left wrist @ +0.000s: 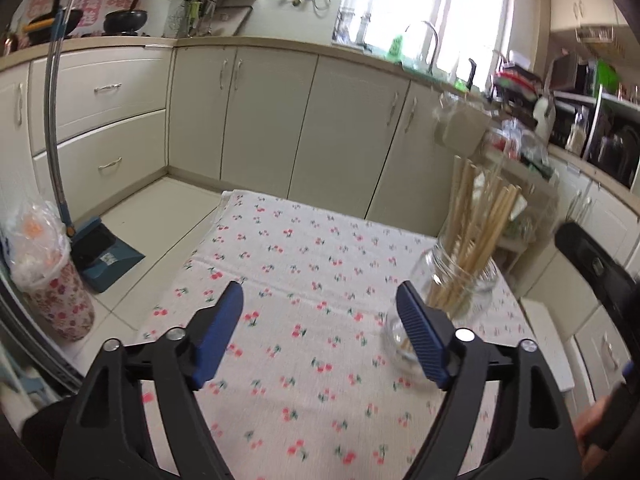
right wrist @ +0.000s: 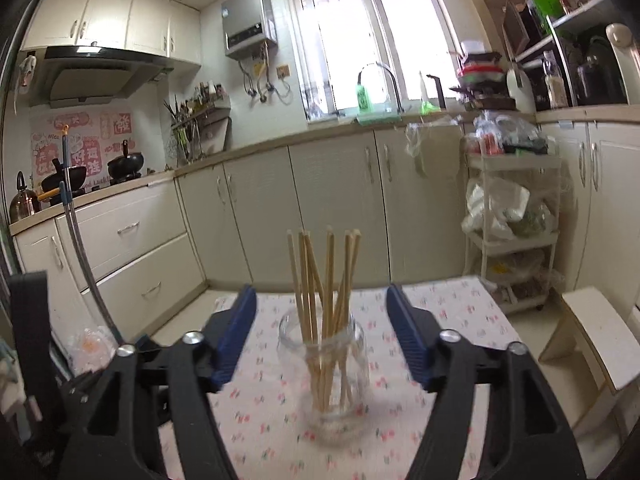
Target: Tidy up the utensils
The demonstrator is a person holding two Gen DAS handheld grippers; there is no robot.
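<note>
A clear glass jar [right wrist: 325, 380] stands upright on the cherry-print tablecloth [right wrist: 440, 312] and holds several wooden chopsticks [right wrist: 326, 280]. My right gripper [right wrist: 321, 300] is open and empty, its blue pads either side of the jar, a little short of it. In the left wrist view the jar [left wrist: 460, 280] with the chopsticks [left wrist: 480, 208] sits at the right of the cloth [left wrist: 300, 272]. My left gripper [left wrist: 320, 296] is open and empty over the cloth, left of the jar. The right gripper's black body shows at the far right edge.
Cream kitchen cabinets [right wrist: 320, 208] run behind the table. A white trolley [right wrist: 512, 240] with bags stands at the right, a low stool [right wrist: 596, 340] beside it. A broom and blue dustpan [left wrist: 104, 256] and a floral bin [left wrist: 52, 296] stand on the floor at the left.
</note>
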